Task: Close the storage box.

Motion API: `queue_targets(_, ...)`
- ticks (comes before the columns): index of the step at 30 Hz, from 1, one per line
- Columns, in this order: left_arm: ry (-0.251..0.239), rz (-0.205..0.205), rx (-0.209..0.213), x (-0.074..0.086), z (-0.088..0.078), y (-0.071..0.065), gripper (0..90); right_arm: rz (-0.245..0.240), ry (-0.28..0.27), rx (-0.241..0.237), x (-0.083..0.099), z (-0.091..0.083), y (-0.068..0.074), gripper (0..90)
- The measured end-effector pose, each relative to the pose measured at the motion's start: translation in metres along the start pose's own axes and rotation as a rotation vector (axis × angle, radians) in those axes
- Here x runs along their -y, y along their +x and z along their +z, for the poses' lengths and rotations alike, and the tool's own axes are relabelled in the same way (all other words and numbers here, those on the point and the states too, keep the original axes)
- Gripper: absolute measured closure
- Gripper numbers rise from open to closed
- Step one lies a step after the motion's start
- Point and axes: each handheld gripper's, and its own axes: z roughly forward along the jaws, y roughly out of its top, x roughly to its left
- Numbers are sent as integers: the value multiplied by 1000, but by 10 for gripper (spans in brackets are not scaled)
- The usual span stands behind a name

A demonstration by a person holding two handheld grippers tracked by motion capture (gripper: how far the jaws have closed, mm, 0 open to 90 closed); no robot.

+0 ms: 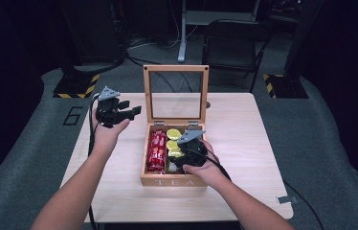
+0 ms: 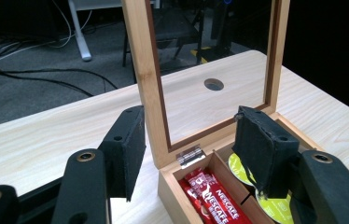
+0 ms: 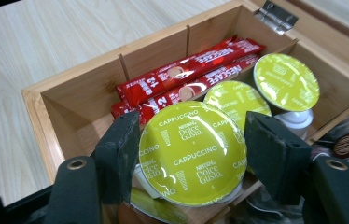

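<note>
Wooden tea box (image 1: pixel 173 182), glass lid raised: one.
Red Nescafé stick sachets (image 3: pixel 186 74), left compartment: at least two visible; the stack beneath cannot be counted.
Green-lidded Cappuccino capsules (image 3: pixel 192 151), middle compartment: three clearly, with the edge of a fourth under the nearest.
Dark sachets (image 3: pixel 345 144), right compartment: number unclear.
Counter (image 1: pixel 244 143): one.

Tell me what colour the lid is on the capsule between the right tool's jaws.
Lime green with white lettering on the capsule, clearest in the right gripper view.

My bench (image 1: pixel 244 139): light wood top, round hole (image 2: pixel 213 84) near far edge. Wooden tea box (image 1: pixel 173 181) stands on it near middle, lid upright. Small grey piece (image 1: pixel 286 199) at near right corner.
</note>
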Motion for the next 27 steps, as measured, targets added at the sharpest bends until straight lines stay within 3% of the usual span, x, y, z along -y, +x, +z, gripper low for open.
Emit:
queue_targets(10, -2, -5, -9, 0, -2, 2, 431, 39, -28, 20, -5, -14, -12, 367)
queue_targets(27, 3, 3, -3, -2, 0, 0, 431, 66, -63, 64, -8, -35, -29, 368)
